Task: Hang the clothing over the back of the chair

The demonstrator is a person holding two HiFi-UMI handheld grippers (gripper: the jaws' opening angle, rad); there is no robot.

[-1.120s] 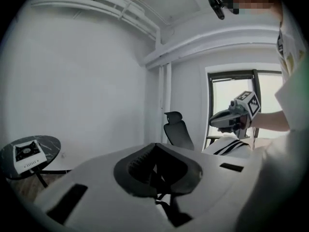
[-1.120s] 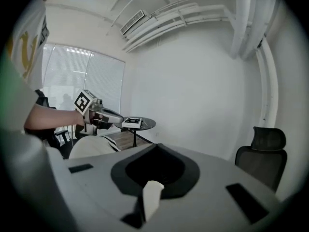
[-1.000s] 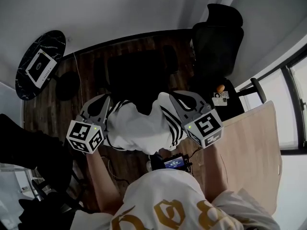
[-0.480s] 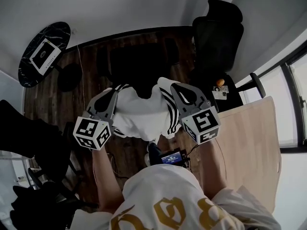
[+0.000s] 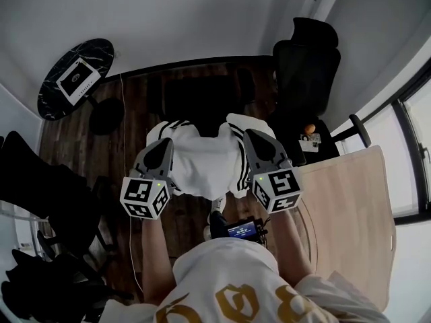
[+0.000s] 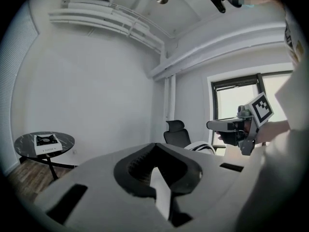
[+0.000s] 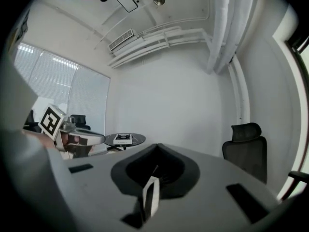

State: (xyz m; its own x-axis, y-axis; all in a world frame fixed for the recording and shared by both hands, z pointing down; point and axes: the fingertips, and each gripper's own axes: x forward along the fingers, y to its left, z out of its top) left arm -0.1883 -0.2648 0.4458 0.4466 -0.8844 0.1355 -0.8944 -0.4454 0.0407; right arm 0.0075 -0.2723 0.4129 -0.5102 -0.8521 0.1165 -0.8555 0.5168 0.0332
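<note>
A white garment with black stripes (image 5: 202,159) hangs stretched between my two grippers above the dark wood floor. My left gripper (image 5: 163,148) is shut on its left shoulder and my right gripper (image 5: 250,137) is shut on its right shoulder. A thin fold of white cloth (image 6: 161,195) shows pinched in the left gripper's (image 6: 157,178) closed jaws, and another white fold (image 7: 150,197) in the right gripper's (image 7: 153,180) jaws. A black chair (image 5: 199,96) stands just beyond the garment, its back close to the cloth's far edge. Both grippers point roughly level, side by side.
A tall black office chair (image 5: 306,62) stands at the right by the window. A round black marble table (image 5: 71,79) with a white box is at the far left. A light wooden desk (image 5: 350,207) lies to my right, and dark chairs (image 5: 40,200) to my left.
Both grippers have carried the garment forward, away from my body and toward the black chair. The cloth now hangs closer to the chair's back and the grippers stand more level with each other.
</note>
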